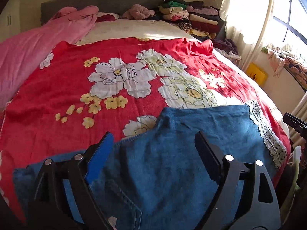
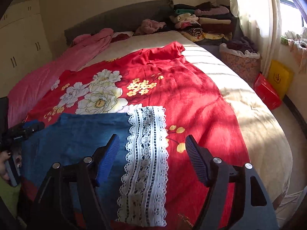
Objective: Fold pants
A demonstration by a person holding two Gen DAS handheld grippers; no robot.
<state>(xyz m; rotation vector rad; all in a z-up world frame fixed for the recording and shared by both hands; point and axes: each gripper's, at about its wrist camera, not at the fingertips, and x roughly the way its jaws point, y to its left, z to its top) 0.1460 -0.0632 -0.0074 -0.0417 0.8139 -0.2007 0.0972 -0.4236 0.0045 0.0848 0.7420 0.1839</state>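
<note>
The blue pants lie flat on the red floral blanket, at its near edge, with the white lace trim running along their right side. The left gripper hovers above the denim with its jaws spread wide and nothing between them; the right gripper hangs over the lace edge, jaws likewise apart and empty. The fold looks laid down and let go. To finish it well, each gripper should come back low to a corner — pinching both layers together — and carry the cloth across evenly so the lace edge stays straight against the blanket.
</note>
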